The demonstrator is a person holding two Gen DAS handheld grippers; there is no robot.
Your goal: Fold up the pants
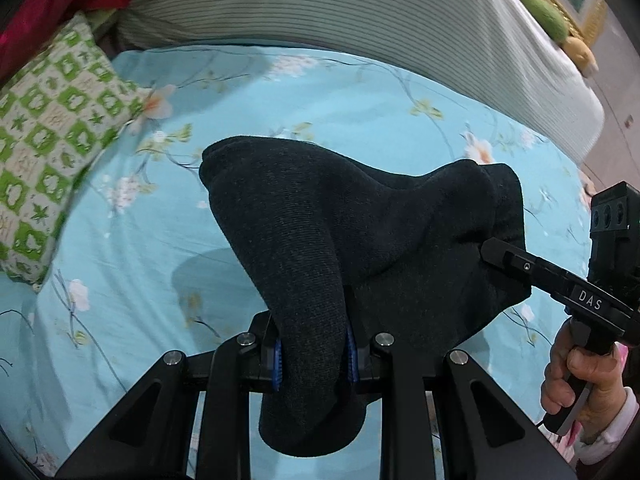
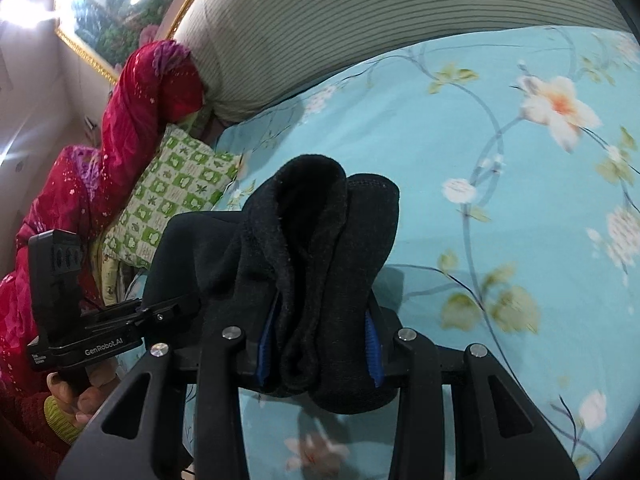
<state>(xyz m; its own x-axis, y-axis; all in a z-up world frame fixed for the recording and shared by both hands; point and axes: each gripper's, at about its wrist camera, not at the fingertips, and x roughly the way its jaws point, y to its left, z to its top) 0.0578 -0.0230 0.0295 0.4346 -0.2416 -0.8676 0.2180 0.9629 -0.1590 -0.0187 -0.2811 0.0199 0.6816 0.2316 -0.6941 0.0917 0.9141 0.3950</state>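
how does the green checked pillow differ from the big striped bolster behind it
The green checked pillow is small, flat and patterned in green-and-white squares; the striped bolster is long, rounded and grey with thin lines. The pillow lies at the bed's corner; the bolster spans its far edge. Both rest on the blue floral sheet.

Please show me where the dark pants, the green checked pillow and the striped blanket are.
dark pants [image 1: 304, 232]: left wrist view, middle of the lifted cloth.
green checked pillow [image 1: 52, 148]: left wrist view, centre of its face.
striped blanket [image 2: 360, 20]: right wrist view, its broad top side.
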